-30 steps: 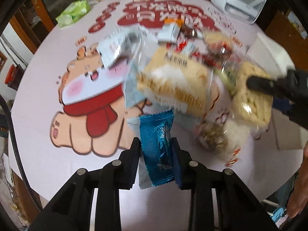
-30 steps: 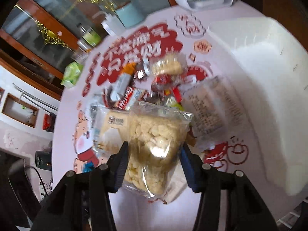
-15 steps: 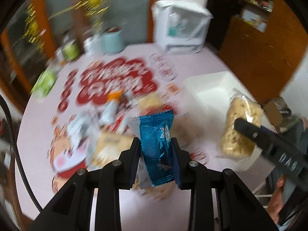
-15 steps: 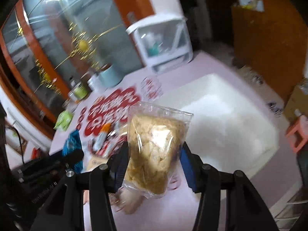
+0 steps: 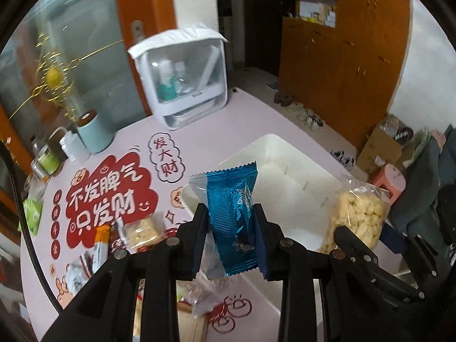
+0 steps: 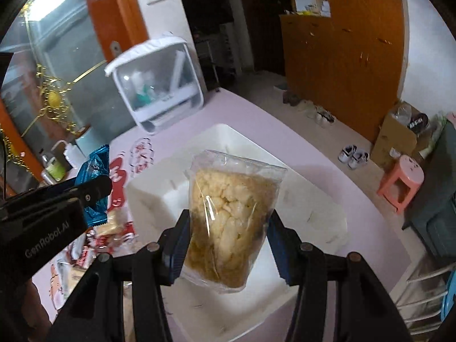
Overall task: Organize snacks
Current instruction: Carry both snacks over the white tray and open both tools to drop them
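Blue foil snack packet [image 5: 232,219] stands upright, crimped ends, metallic sheen.

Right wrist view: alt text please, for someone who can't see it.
The right gripper holds a clear bag of pale puffed snacks above a white bin on a pink table. At left, the left gripper holds a blue wrapped snack.

Bin [image 5: 287,154] on table [image 5: 250,108], snack pile [image 5: 136,230] left of it, organizer box [image 5: 185,77] behind.
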`<state>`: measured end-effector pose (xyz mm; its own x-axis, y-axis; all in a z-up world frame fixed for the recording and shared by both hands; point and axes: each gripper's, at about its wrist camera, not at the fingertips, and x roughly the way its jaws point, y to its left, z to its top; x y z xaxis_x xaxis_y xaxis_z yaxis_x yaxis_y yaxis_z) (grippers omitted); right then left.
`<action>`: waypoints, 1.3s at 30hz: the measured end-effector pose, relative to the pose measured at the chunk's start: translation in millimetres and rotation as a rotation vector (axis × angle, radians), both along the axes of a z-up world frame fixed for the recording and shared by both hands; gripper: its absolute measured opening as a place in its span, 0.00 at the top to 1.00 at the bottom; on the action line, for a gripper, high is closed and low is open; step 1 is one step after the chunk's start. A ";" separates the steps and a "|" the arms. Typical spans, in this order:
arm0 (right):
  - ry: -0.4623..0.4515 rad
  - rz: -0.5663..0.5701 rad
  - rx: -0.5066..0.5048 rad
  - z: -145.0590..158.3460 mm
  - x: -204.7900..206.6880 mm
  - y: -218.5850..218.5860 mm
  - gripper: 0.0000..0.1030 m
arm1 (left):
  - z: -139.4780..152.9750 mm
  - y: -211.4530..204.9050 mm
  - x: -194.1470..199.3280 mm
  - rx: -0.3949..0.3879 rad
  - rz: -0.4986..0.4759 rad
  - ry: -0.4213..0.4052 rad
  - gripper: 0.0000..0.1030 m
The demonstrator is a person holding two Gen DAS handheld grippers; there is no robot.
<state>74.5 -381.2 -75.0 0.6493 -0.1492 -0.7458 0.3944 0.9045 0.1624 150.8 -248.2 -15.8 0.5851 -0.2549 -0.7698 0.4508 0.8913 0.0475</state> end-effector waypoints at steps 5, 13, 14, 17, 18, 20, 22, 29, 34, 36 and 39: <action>0.107 0.005 0.018 -33.1 15.2 -9.7 0.45 | -37.1 -30.9 15.3 0.094 -0.012 0.051 0.64; 0.044 0.024 -0.060 -28.2 5.2 -4.2 0.03 | -52.0 -46.7 13.8 0.153 -0.034 0.051 0.12; 0.045 0.024 -0.057 -26.7 5.9 -4.3 0.03 | -51.0 -47.3 12.2 0.161 -0.034 0.046 0.12; 0.059 0.030 -0.060 -26.4 6.2 -2.6 0.03 | -48.3 -45.8 9.7 0.152 -0.033 0.048 0.12; 0.060 0.033 -0.060 -25.8 4.9 -1.4 0.03 | -46.6 -45.1 8.8 0.147 -0.031 0.049 0.12; 0.058 0.035 -0.049 -25.3 2.9 -1.5 0.03 | -42.7 -41.5 7.0 0.134 -0.025 0.049 0.12; 0.054 0.040 -0.027 -23.0 -0.7 -0.5 0.03 | -39.3 -37.6 5.5 0.124 -0.020 0.050 0.12; 0.032 0.041 -0.025 -11.8 -11.4 6.8 0.03 | -26.1 -17.9 -8.7 0.094 -0.002 0.046 0.12; 0.027 0.050 -0.020 -6.0 -19.4 16.4 0.03 | -16.5 1.7 -23.2 0.095 0.015 0.027 0.12; 0.018 0.056 -0.023 -3.0 -24.4 23.4 0.03 | -11.6 12.4 -28.8 0.091 0.027 0.019 0.12; 0.013 0.059 -0.022 2.2 -29.6 32.2 0.03 | -4.9 26.3 -35.2 0.080 0.048 0.013 0.12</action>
